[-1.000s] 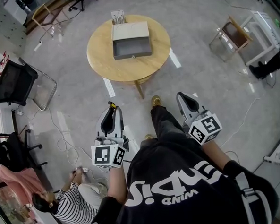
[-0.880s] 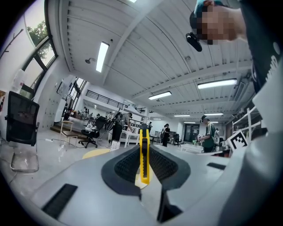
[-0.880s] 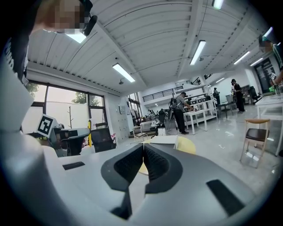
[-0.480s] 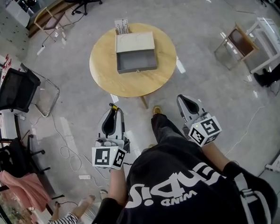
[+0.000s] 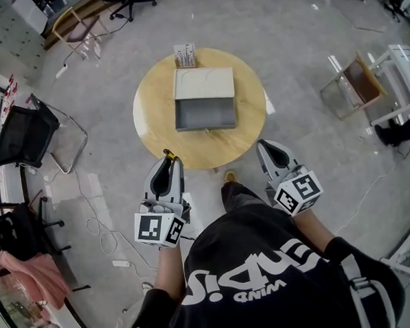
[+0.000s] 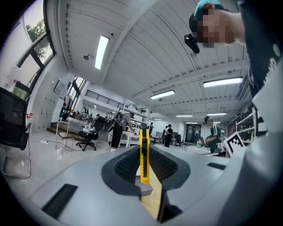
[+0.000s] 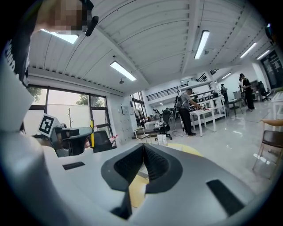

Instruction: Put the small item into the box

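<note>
- 1 black chair [image 5: 19,129] stands on the floor at the far left, well apart from the counter [image 5: 156,107].
- The left gripper [image 5: 167,161] is held low in front of the person, near the counter's near edge but not over it.
- Its fingers [image 6: 126,165] are clamped on a yellow knife [image 6: 143,172]. The knife stands upright between them, and its black-capped tip sticks out past the fingertips.
- In the head view, the knife [image 5: 168,155] shows as a yellow tip at the gripper's front, short of the box [image 5: 205,115].
- The round wooden counter carries the grey box near its middle. The box is open, with its pale lid [image 5: 203,83] lying flat on the far side.
- 1 small rack [image 5: 184,55] sits just behind the lid, at the counter's far edge.
- The right gripper [image 5: 270,147] is level with the left one, at the person's other side and also off the counter.
- In the right gripper view, the right gripper [image 7: 144,152] has its fingers pressed together with nothing between them.
- 1 stand [image 5: 352,81] with a wooden top sits on the floor at the far right.
</note>
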Tool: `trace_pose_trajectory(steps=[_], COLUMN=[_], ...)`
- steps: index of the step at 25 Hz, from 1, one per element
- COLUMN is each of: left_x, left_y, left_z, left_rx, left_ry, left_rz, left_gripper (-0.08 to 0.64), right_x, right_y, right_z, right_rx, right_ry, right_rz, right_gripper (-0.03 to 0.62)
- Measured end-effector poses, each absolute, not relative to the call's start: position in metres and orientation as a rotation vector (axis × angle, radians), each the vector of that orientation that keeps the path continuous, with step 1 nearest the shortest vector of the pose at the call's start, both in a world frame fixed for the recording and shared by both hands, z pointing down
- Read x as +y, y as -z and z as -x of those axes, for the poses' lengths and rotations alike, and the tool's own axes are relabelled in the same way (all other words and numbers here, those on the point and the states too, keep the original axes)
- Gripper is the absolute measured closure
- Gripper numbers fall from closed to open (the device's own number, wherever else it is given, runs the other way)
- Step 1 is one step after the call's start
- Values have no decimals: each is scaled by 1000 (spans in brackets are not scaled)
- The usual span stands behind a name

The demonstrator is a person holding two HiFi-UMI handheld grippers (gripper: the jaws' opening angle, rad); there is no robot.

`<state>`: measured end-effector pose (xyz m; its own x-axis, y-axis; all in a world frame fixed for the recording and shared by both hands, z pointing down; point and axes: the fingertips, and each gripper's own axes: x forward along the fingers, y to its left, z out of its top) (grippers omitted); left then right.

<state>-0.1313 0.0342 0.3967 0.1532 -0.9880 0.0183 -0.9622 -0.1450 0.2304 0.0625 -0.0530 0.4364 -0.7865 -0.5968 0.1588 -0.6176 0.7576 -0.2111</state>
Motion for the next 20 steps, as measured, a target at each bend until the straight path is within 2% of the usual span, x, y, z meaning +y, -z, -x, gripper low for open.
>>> trace_pose_trajectory(steps=[20], left_x=[-112], left_y=[-379], left_z=[164], left_rx=[-1984], left_ry=[178], left_rz=[-2191], left_gripper=[491], right_x=[-209], right_y=[-432], right_z=[-22], right_rx=[-2902], right_ry=[-417], right_rz=[-890], right_gripper=[589])
